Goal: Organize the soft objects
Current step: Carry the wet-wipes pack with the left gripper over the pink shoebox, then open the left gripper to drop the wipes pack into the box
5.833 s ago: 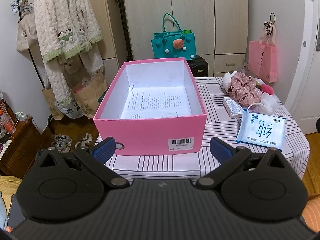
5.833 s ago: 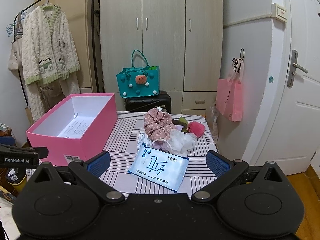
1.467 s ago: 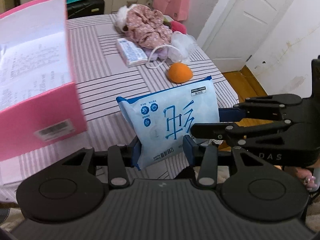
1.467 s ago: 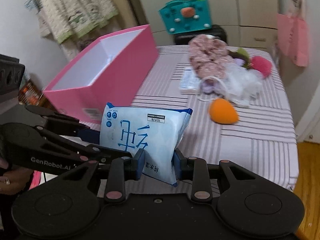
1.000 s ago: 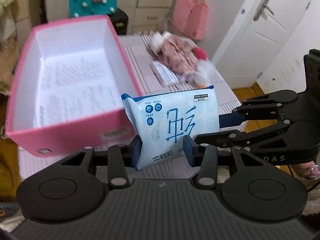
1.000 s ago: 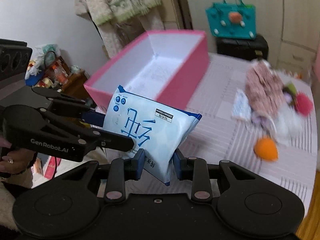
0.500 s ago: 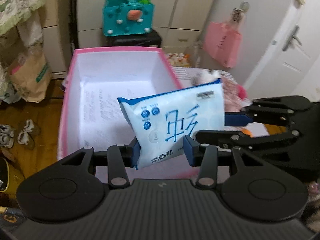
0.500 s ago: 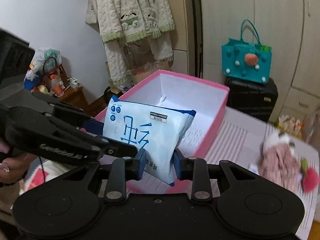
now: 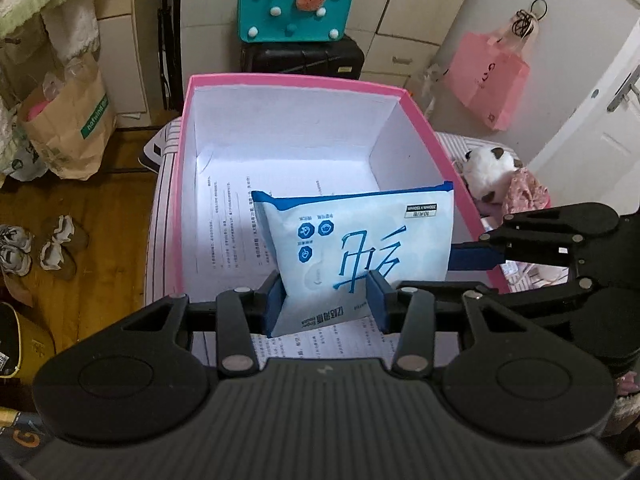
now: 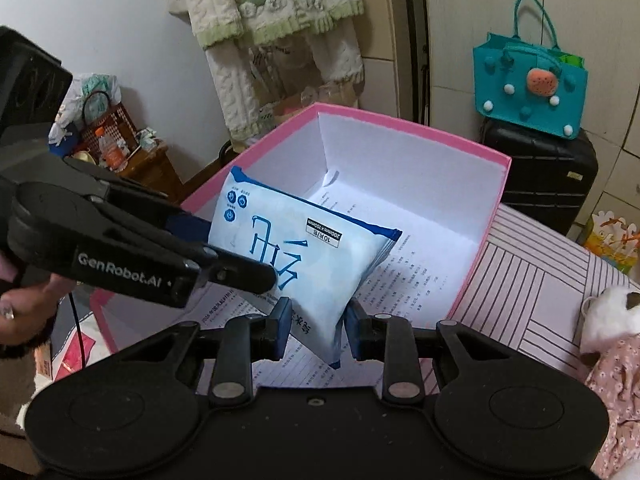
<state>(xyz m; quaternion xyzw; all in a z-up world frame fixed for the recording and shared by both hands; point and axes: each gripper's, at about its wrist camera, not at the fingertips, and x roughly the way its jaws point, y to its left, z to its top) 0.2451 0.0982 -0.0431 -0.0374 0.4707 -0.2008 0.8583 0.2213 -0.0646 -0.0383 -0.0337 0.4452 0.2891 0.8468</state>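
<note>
two grippers, left gripper (image 9: pixel 326 304) and right gripper (image 10: pixel 318 330), both closing, clamped on wipes pack (image 9: pixel 360 248) over pink box (image 9: pixel 180 200)

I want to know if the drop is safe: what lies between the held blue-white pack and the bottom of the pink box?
Only a printed paper sheet lining the pink box; nothing else under the pack, as both wrist views show.

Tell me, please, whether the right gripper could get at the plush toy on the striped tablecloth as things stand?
Probably not yet: the right gripper is closing on the blue wipes pack over the pink box; the plush toy lies unobstructed.
</note>
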